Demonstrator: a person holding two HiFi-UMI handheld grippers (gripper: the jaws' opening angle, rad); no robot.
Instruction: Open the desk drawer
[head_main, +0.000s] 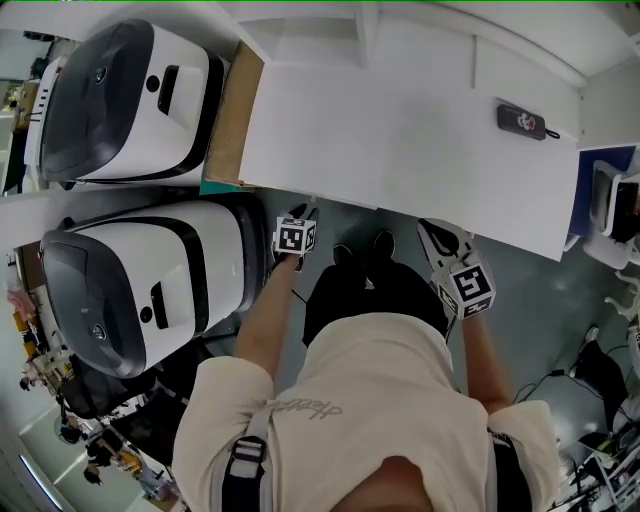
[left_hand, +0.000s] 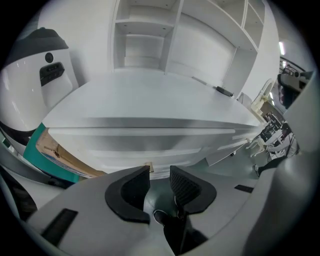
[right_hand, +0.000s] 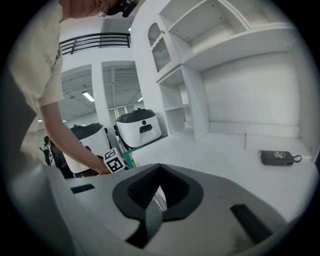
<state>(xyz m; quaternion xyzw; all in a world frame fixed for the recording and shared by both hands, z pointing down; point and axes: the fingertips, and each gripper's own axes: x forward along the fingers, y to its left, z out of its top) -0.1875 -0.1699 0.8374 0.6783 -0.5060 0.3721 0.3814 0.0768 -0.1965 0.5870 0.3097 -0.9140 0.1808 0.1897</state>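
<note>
The left gripper stands with jaws wide apart and empty, just before the closed desk drawer under the white desk top. The right gripper (jaws together, gripping nothing) hangs near the desk's front edge.

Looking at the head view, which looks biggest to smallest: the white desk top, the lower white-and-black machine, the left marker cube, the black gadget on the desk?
1. desk top
2. lower white-and-black machine
Unranked: left marker cube and black gadget look about alike, and the cube is nearer the camera.
</note>
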